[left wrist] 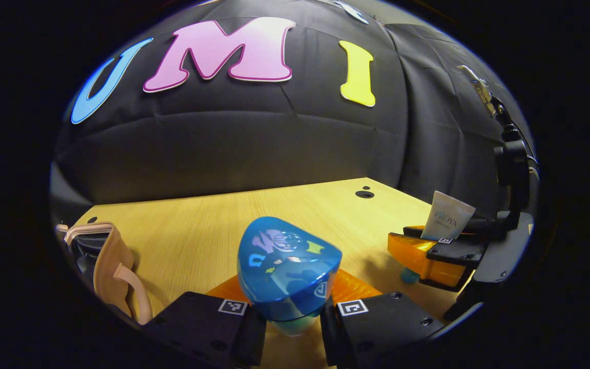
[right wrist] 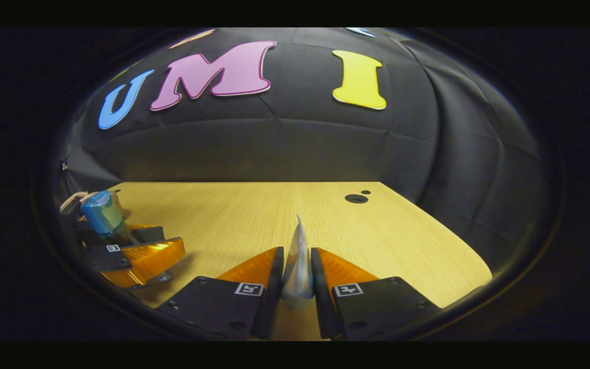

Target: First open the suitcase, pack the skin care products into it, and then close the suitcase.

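The left tongs (left wrist: pixel 295 312) are clamped on a blue bottle (left wrist: pixel 287 269), one finger pressing each side of its lower part. The bottle stands nearly upright between them, its long axis running up and away from the fingers, its broad glossy blue cap uppermost and tipped slightly toward the camera. In the right gripper view the same bottle (right wrist: pixel 103 212) shows off to the left of the right tongs, held well above the wooden tabletop (right wrist: pixel 254 215) with its cap pointing up and leaning a little left.

The right tongs (right wrist: pixel 297 287) are closed on a white tube (right wrist: pixel 297 261), both fingers pressed flat against its thin sides. From behind, the tube is seen edge-on: a narrow blade rising straight out between the fingers, its crimped end tapering to a point at the top. In the left gripper view the tube (left wrist: pixel 447 218) shows its broad face, standing upright above the right tongs (left wrist: pixel 443 243), which sit off to the right of the left tongs and well apart from them.

To the left of the left tongs, at the tabletop's near edge, lies the suitcase (left wrist: pixel 108 264), beige with a strap; whether it is open I cannot tell.
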Available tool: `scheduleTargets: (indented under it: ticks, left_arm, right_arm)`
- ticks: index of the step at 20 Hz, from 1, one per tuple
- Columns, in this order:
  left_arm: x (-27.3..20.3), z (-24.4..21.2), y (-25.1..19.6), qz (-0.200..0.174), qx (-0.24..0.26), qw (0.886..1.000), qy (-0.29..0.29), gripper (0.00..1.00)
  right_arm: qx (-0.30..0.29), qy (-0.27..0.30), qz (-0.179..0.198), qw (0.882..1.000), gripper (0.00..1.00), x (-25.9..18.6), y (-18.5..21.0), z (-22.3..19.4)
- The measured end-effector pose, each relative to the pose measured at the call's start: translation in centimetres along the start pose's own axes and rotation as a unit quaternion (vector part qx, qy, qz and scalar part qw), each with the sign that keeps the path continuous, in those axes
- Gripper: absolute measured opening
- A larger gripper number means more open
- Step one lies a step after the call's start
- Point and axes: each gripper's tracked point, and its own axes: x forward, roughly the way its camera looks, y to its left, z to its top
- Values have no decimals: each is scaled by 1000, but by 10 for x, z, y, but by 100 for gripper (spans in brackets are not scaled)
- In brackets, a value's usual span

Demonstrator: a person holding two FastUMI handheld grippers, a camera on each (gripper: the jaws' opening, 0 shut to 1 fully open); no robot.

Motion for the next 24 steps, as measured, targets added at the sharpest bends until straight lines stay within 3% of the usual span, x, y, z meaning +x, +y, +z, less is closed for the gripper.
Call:
scheduleTargets:
  ticks: [1, 3, 4, 5, 6, 7, 8, 9, 10, 11, 14, 15, 19, 20, 21, 23, 24]
  left_arm:
    - [-1, 0, 1, 0, -2, 1000, 1, 49]
    - [-8, 2, 4, 2, -10, 1000, -1, 49]
    - [-12, 3, 6, 3, -15, 1000, -4, 49]
    - [-16, 7, 7, 1, -20, 1000, -9, 49]
    - [-21, 10, 9, 1, -23, 1000, -12, 49]
    - [-26, 15, 11, 2, -22, 1000, -16, 49]
    - [-31, 19, 13, 3, -21, 1000, -22, 49]
    - [-35, 20, 16, 4, -21, 1000, -23, 49]
    - [-38, 19, 20, 7, -23, 1000, -21, 49]
    - [-42, 17, 23, 11, -25, 999, -19, 49]
    - [-58, 23, 34, 21, -32, 999, -27, 49]
    - [-63, 25, 37, 24, -33, 999, -29, 49]
    - [-96, 47, 54, 34, -41, 998, -42, 46]
    - [-107, 56, 60, 38, -46, 997, -47, 49]
    - [-118, 66, 68, 43, -52, 996, -51, 49]
    - [-142, 79, 92, 60, -66, 995, -52, 46]
    - [-156, 83, 109, 75, -72, 993, -47, 49]
  right_arm:
    - [2, -2, 3, 1000, 40, -2, 1, 2]
    - [0, -16, 6, 1000, 35, -7, 4, 14]
    - [-2, -19, 11, 1000, 25, -11, 5, 18]
    - [-6, -24, 14, 1000, 25, -14, 8, 23]
    - [-9, -29, 23, 999, 34, -17, 12, 28]
    - [-14, -30, 31, 999, 28, -22, 17, 29]
    - [-20, -29, 42, 999, 24, -22, 23, 27]
    - [-26, -17, 52, 998, 29, -23, 28, 18]
    - [-26, -1, 66, 997, 17, -24, 35, 8]
    - [-25, 11, 90, 996, 17, -28, 46, 1]
    - [-22, 13, 97, 995, 19, -37, 53, 1]
    - [-17, 0, 97, 995, 23, -40, 56, 12]
    - [-6, -47, 112, 993, 14, -65, 74, 67]
    - [-8, -59, 118, 991, 19, -74, 82, 80]
    - [-9, -72, 126, 989, 14, -83, 91, 96]
    - [-12, -93, 145, 985, 18, -99, 113, 125]
    - [-14, -103, 156, 982, 18, -107, 126, 137]
